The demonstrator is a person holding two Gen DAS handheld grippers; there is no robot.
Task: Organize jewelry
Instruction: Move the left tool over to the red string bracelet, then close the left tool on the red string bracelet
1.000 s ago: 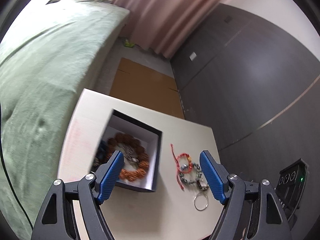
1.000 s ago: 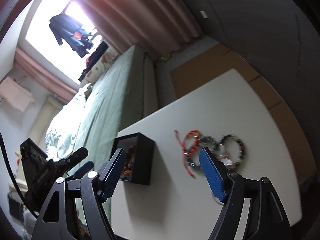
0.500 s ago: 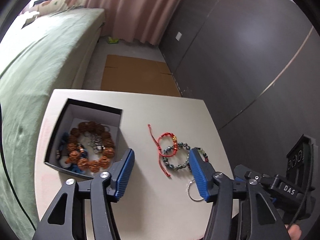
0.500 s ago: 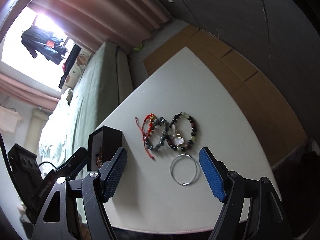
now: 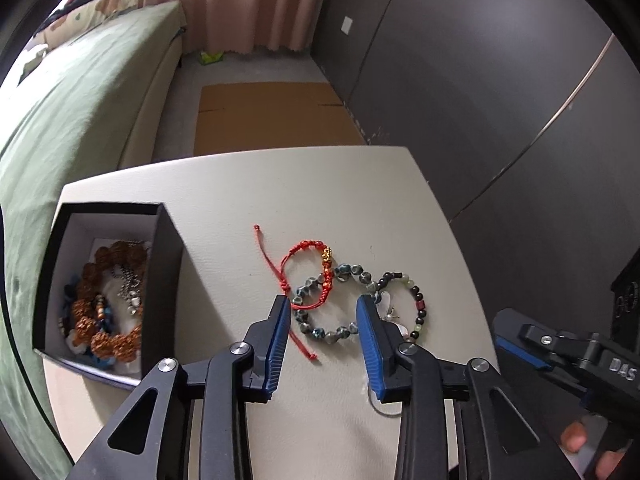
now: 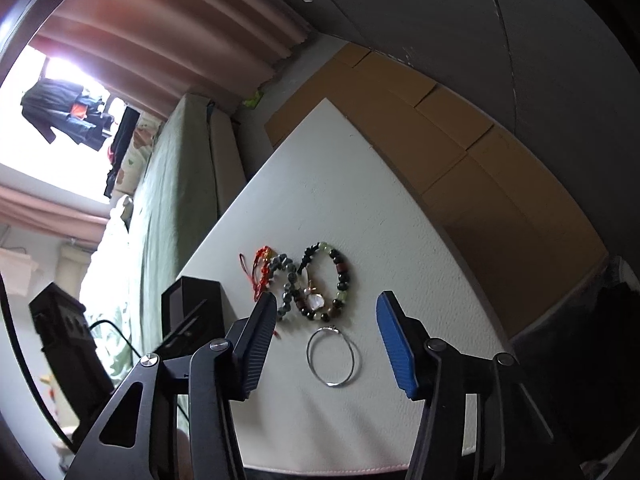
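On the white table (image 5: 352,200) lie a red cord bracelet (image 5: 308,264), a grey-blue bead bracelet (image 5: 328,304), a dark-and-green bead bracelet (image 5: 416,300) and a silver ring (image 6: 332,356). An open black box (image 5: 160,288) at the left holds brown bead bracelets (image 5: 104,312) and a chain. My left gripper (image 5: 322,304) is open and empty, its fingers straddling the grey-blue bracelet just above the table. My right gripper (image 6: 326,300) is open and empty, over the silver ring and the bracelets (image 6: 308,280). The box (image 6: 192,304) shows at its left.
A green bed (image 5: 68,112) runs along the table's left side. Flat cardboard (image 5: 272,116) lies on the floor beyond the table, next to a dark wall (image 5: 500,80). The right gripper's body (image 5: 568,352) sits at the table's right edge.
My left gripper has swung right from the box and come down around the grey-blue bracelet, its jaws narrower. My right gripper has moved closer over the silver ring.
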